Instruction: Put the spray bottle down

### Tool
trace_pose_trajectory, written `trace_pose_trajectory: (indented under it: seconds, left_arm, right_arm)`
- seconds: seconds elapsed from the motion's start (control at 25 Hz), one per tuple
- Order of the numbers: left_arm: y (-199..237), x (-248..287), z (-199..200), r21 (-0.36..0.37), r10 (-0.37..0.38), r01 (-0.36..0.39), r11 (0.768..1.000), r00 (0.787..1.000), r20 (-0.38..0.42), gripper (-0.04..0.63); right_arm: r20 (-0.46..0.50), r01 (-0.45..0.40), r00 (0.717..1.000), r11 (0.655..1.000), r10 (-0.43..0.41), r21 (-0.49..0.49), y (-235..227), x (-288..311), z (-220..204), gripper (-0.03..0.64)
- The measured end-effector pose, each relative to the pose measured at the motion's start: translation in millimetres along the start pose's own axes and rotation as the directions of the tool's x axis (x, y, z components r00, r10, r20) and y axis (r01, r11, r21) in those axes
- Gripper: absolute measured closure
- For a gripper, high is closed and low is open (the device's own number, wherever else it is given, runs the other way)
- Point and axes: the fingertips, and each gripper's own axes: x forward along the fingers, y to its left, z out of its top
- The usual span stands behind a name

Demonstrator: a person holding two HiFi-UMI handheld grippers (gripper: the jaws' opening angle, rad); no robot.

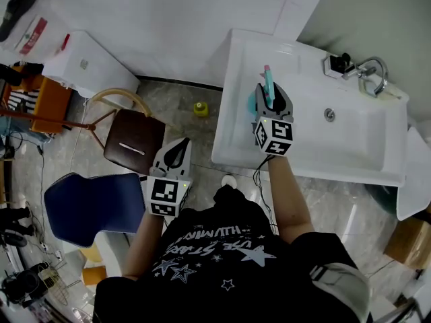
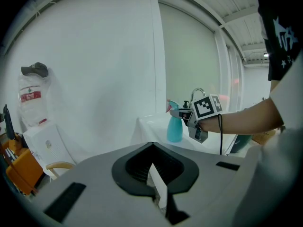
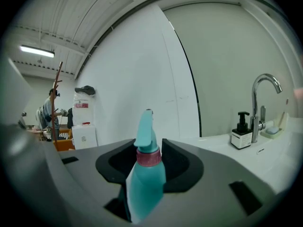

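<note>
A teal spray bottle [image 1: 253,103] with a pink collar stands upright at the left rim of the white sink [image 1: 350,140]. My right gripper [image 1: 273,94] is shut on its upper body. In the right gripper view the bottle [image 3: 146,174] fills the gap between the jaws, nozzle pointing up. From the left gripper view the bottle [image 2: 174,130] has its base down at the sink's rim; I cannot tell whether it touches. My left gripper [image 1: 176,152] hangs low over the floor, left of the sink, shut with nothing in it.
A faucet [image 1: 374,69] and a soap dispenser [image 1: 340,62] stand at the sink's far side. A brown chair [image 1: 135,140] and a blue seat [image 1: 87,207] are on the floor at left. A small yellow item [image 1: 200,108] lies by the sink's base.
</note>
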Motion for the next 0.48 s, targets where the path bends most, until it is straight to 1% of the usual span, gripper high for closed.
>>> trace_pose_trajectory:
  seconds: [0.16, 0.28, 0.32, 0.4, 0.48]
  left_arm:
    - [-1, -7, -3, 0.003, -0.009, 0.009, 1.0, 1.0, 0.004, 0.58]
    - [-1, -13, -4, 0.003, -0.016, 0.016, 1.0, 1.0, 0.013, 0.58]
    - [-2, -16, -3, 0.0, -0.02, 0.02, 1.0, 1.0, 0.017, 0.58]
    - [-3, -21, -2, -0.008, -0.03, 0.03, 1.0, 0.999, 0.025, 0.58]
    - [-3, -30, -8, -0.013, -0.039, 0.039, 0.999, 0.999, 0.024, 0.58]
  right_arm:
    - [-0.01, 0.009, 1.0, 1.0, -0.009, 0.002, 4, -8, -3, 0.447]
    - [-0.042, 0.0, 0.999, 1.0, 0.001, 0.004, 7, -12, -7, 0.442]
    - [-0.057, -0.008, 0.998, 1.0, 0.008, 0.001, 9, -13, -8, 0.432]
    - [-0.081, -0.016, 0.997, 1.0, 0.016, -0.007, 13, -18, -11, 0.376]
    - [-0.095, -0.012, 0.995, 1.0, 0.01, -0.015, 19, -28, -12, 0.357]
